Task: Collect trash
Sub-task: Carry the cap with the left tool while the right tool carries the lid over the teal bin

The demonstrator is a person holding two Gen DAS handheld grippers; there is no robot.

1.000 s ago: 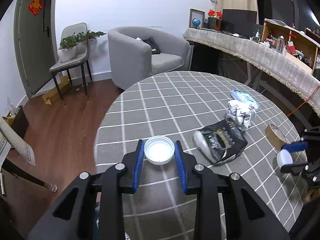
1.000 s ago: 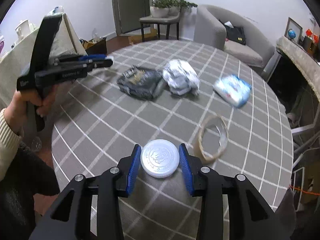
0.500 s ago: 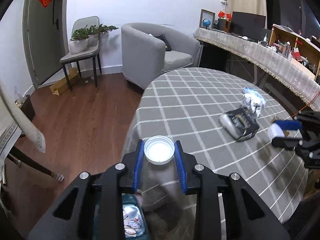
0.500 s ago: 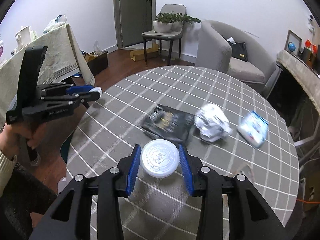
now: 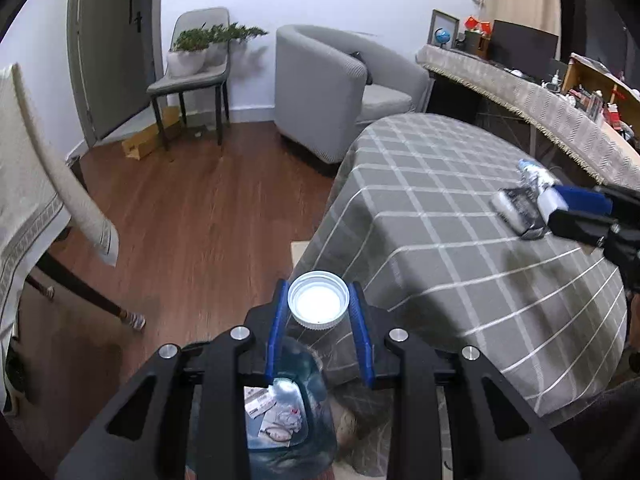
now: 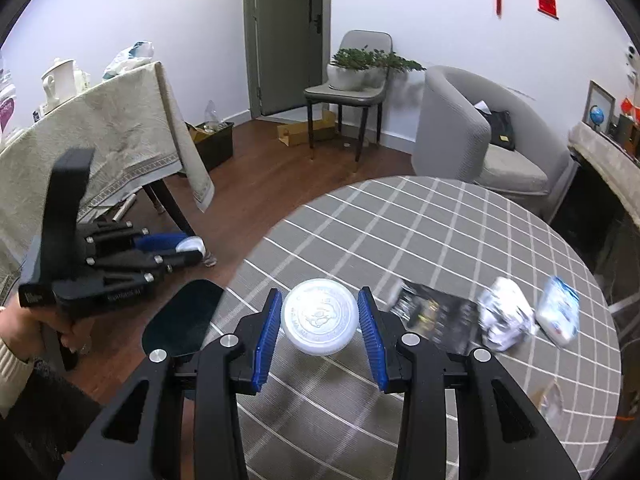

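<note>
Left hand-held gripper [image 5: 319, 312] clamps a cap [image 5: 319, 300] above the bin [image 5: 280, 412]; right hand-held gripper [image 6: 319, 326] clamps a lid [image 6: 319, 316], tabletop [image 6: 400, 248] edge at 9 o'clock

We are viewing: matt woven checked cloth on table [image 6: 460, 240]; glossy wood floor [image 5: 192, 216]; white ribbed plastic cap [image 5: 319, 300]; crinkly shiny black wrapper [image 6: 436, 316].

Home living room: grey armchair [image 6: 472, 128], clothed round table [image 6: 420, 232], potted plant [image 6: 360, 66] on chair
</note>
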